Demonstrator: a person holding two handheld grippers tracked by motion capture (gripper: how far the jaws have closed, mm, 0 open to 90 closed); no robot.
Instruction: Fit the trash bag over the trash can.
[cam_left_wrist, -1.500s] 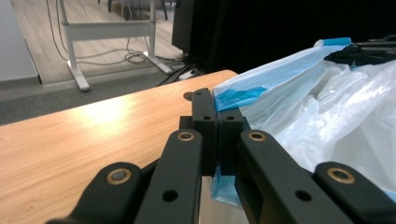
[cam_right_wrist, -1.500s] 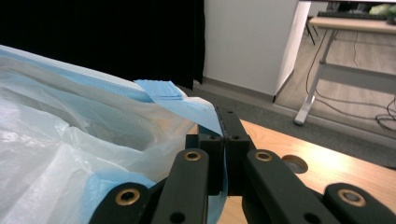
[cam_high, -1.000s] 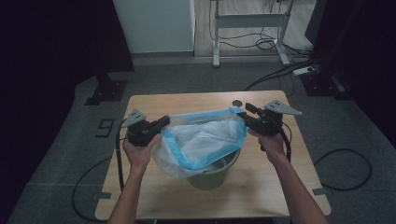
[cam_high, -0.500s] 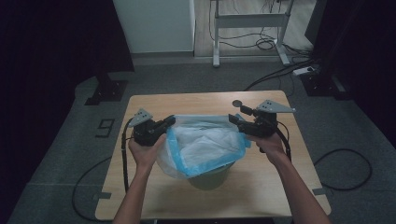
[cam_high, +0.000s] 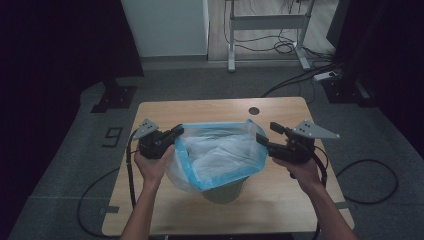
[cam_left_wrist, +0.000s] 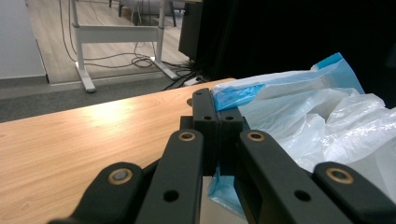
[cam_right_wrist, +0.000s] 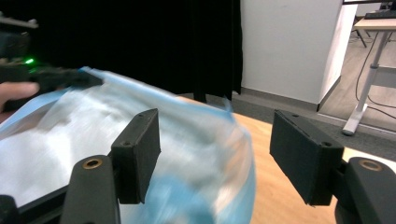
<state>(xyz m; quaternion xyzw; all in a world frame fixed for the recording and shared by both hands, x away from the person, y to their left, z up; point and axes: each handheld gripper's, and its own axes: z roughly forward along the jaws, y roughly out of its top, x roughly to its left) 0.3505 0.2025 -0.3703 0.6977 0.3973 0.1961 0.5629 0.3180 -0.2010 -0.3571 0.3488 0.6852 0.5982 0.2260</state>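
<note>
My left claw (cam_high: 176, 133) is clamped on the blue hem of the bin liner (cam_high: 220, 155) — in the left gripper view the flat black pads (cam_left_wrist: 218, 122) meet face to face with a fold of blue film pinched between them and a scrap hanging out below. My right claw (cam_high: 266, 136) has just been opening; its two square, matte pads (cam_right_wrist: 138, 151) stand wide apart and the liner's far edge lies beyond them, with nothing pressed between. In the high view that claw sits just beside the liner's right edge; whether it touches I cannot tell. The liner is thin, crinkly, translucent white plastic with a solid blue band round the mouth, stretched into a rough four-cornered opening over a round, dull-green bin (cam_high: 223, 189). The bin stands at the middle of the surface (cam_high: 200, 110), nearer the front edge, and the film droops loose over its left side. The surface is light wood grain with rounded corners and a small dark round hole (cam_high: 254, 110) near the back edge. Right gripper view is motion-blurred on the plastic.
</note>
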